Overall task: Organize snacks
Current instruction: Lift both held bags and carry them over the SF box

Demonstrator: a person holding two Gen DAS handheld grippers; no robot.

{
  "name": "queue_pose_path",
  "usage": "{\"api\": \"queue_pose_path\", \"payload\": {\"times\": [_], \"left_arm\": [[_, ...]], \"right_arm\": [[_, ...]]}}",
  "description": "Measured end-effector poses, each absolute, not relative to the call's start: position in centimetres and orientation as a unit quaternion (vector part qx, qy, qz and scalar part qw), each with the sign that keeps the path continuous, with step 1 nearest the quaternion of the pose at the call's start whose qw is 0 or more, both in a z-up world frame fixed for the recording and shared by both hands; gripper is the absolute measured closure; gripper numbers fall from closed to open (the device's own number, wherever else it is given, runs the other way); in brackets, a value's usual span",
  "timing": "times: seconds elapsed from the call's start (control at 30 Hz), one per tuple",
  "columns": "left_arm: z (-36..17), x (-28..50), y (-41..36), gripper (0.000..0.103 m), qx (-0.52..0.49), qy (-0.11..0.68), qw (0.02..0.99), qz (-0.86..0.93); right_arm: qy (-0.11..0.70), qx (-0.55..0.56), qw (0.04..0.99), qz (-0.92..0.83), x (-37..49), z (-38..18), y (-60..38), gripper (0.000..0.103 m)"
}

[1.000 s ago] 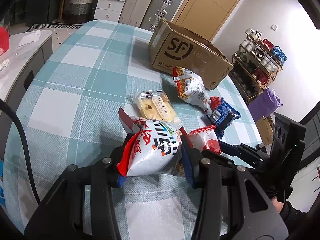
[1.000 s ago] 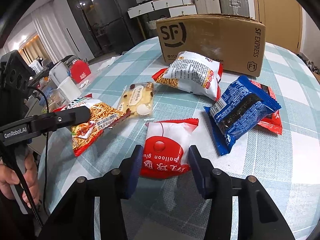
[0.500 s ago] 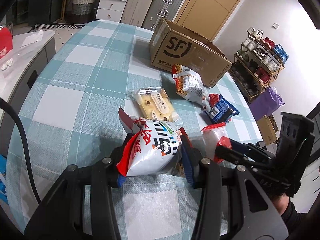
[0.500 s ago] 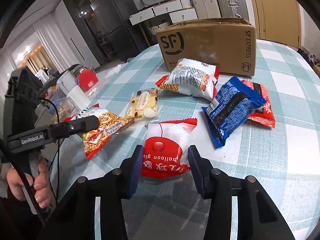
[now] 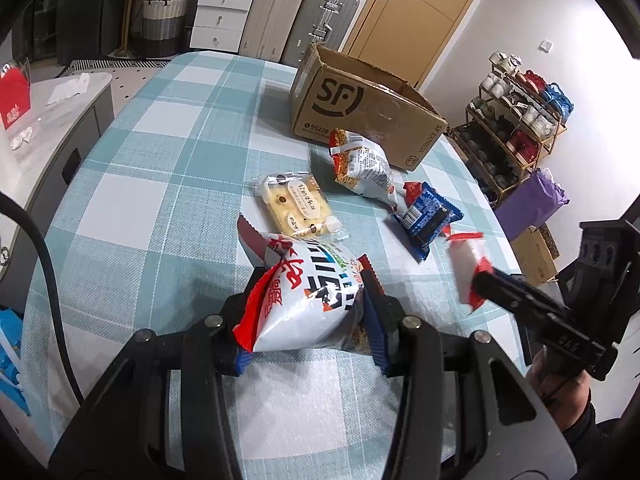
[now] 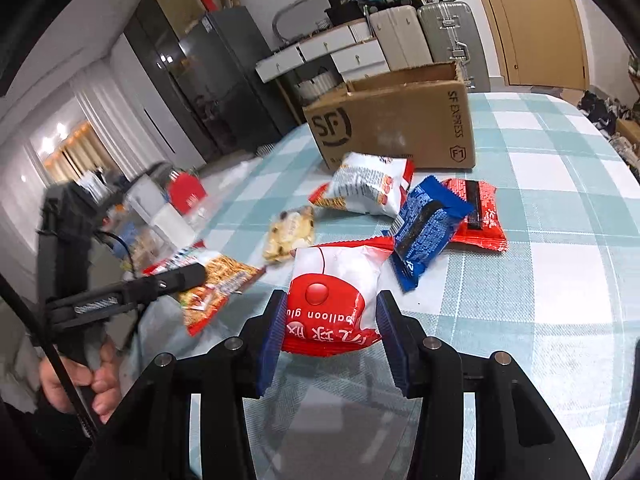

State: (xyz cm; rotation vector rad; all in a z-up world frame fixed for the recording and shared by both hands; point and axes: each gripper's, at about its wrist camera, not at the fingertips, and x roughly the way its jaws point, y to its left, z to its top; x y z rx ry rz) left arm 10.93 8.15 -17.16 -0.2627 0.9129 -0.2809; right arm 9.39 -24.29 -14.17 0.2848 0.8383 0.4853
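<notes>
Near the brown cardboard box [image 5: 360, 116], which stands open on the checked table [image 5: 160, 152], both grippers are carrying snacks. The left gripper [image 5: 308, 324] is squeezed tight on a puffy white and red noodle snack bag [image 5: 308, 300], with its blue pads pressing in on both sides. The right gripper [image 6: 330, 328] has closed its jaws partway on a red and white balloon gum bag [image 6: 336, 296], and that bag looks lifted off the cloth. Both bags are on the near side of the box, well apart from it.

Between the box and the grippers, more snacks lie on the table. A white noodle bag [image 5: 362, 164] is just in front of the box. A yellow cake pack [image 5: 296, 204] lies closer to the grippers, and a blue biscuit pack [image 6: 428, 224] rests partly on a red pack [image 6: 480, 216].

I think the job now is to carry both bags to the box and drop them in. To do it well, keep both grips firm, because the bags are full of air and slippery. Lift them high enough to pass over the snacks in front of the box and over its wall. Keep the two grippers apart so they do not bump. Let go only when each bag is right above the open top of the box.
</notes>
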Motion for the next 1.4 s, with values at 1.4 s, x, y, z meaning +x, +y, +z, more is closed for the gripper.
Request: {"api": "queue_pose_path", "payload": {"times": [1.4], "left_arm": [[-2.4,19.3,7.7,0.061,-0.097,0.349,0.917,-0.169]], "right_arm": [[0.254,0.135,0.914,0.287,14.3,4.1,-26.9,0.057]]}}
